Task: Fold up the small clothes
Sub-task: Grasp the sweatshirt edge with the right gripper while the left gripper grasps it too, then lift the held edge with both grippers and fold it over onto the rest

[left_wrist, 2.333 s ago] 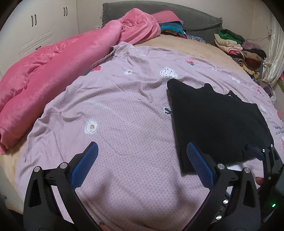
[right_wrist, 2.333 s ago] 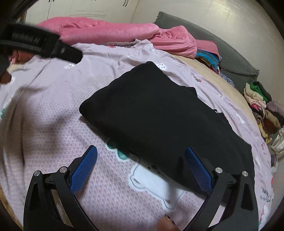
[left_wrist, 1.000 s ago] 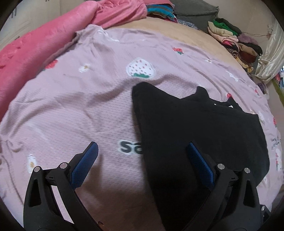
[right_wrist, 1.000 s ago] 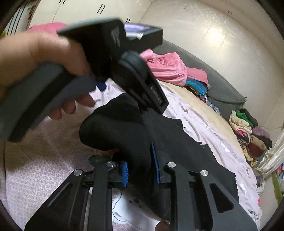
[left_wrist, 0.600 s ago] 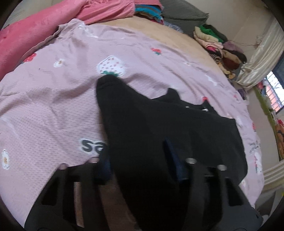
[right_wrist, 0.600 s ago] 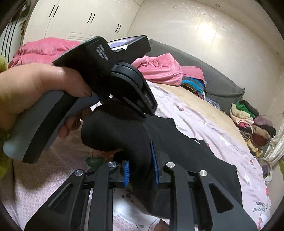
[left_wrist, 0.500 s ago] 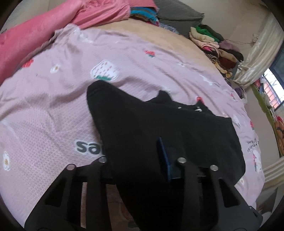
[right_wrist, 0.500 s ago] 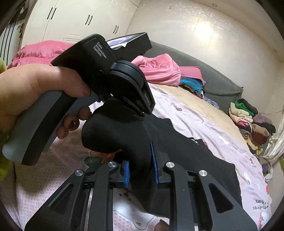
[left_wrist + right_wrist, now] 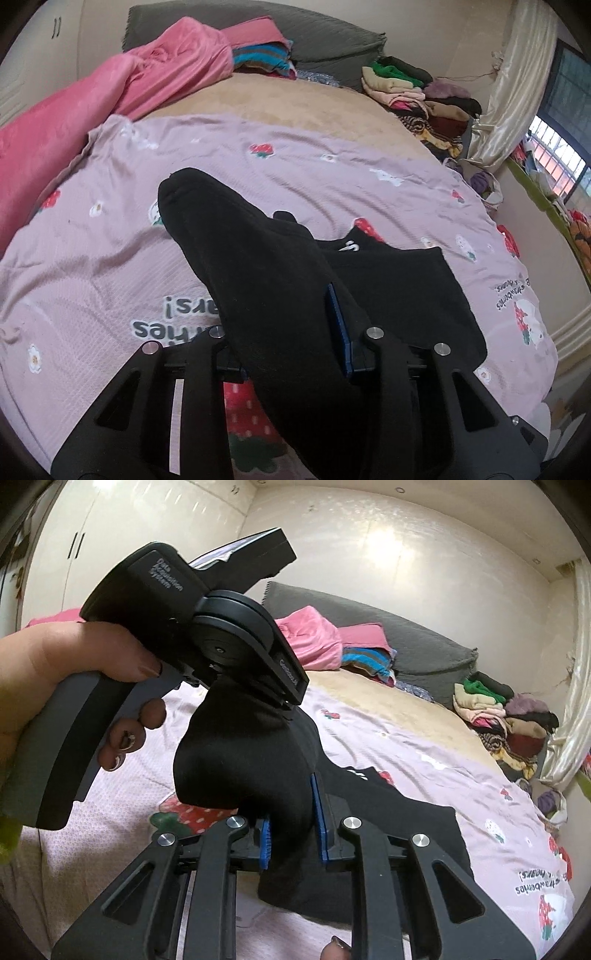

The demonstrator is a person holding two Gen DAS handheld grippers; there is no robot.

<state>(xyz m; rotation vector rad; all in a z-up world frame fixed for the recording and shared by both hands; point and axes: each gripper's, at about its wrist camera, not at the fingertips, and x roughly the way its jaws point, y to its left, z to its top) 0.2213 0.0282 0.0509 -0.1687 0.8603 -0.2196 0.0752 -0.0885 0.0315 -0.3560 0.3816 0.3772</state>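
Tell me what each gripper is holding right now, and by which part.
Both hold the black knit garment by its near edge: the left gripper clamps one bunched end, the right gripper the other, lifting it off the lilac strawberry-print sheet.

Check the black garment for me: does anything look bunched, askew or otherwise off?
Nothing damaged. The black garment is bunched into a thick ridge where the left gripper and right gripper pinch it; its far part lies flat on the lilac sheet.

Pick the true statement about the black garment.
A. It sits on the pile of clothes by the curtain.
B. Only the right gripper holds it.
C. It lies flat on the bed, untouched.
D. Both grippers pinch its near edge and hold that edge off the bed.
D: the left gripper and the right gripper each have the black garment between their fingers, its near edge off the bed.
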